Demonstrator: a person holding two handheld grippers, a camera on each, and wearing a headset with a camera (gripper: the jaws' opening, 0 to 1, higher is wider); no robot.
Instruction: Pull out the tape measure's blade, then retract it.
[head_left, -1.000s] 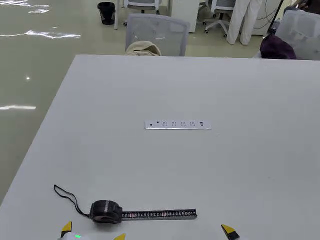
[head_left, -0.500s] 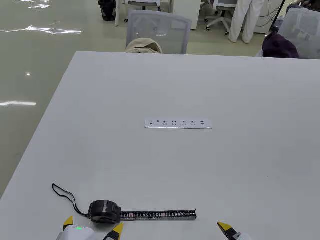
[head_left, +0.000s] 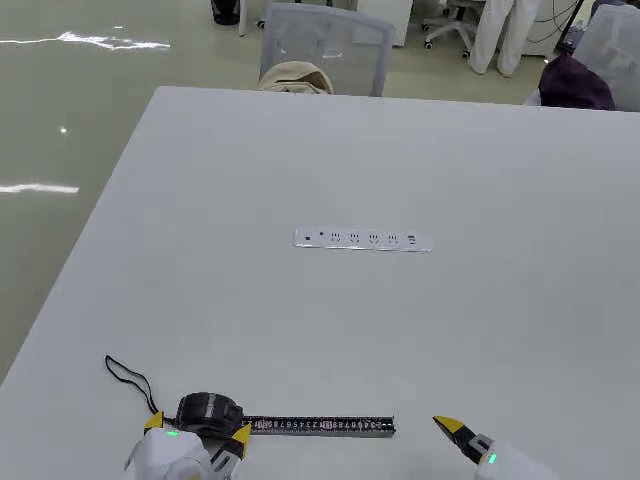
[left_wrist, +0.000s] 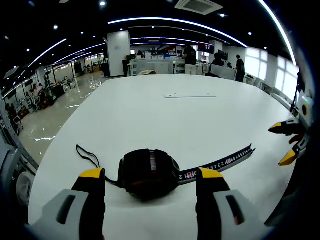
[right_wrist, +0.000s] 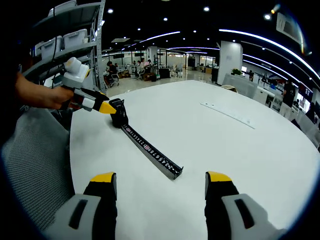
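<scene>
Hiding: right claw (right_wrist: 161, 177) partly cut off at the head view's bottom edge; blade figures too small to read.
Left claw (left_wrist: 151, 173): spread wide, jaws flanking the tape measure (head_left: 210, 413) case, gap each side, holding nothing.
Right claw: spread, empty, near the blade (head_left: 320, 426) tip.
Tape measure: lower left of surface (head_left: 400, 150), blade out rightward, strap (head_left: 128, 375) trailing left.
Around: power strip (head_left: 362, 240) mid-surface, well apart.

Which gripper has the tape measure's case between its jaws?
The left gripper: its open jaws flank the tape measure case. The right gripper is open near the blade's free end, holding nothing.
</scene>
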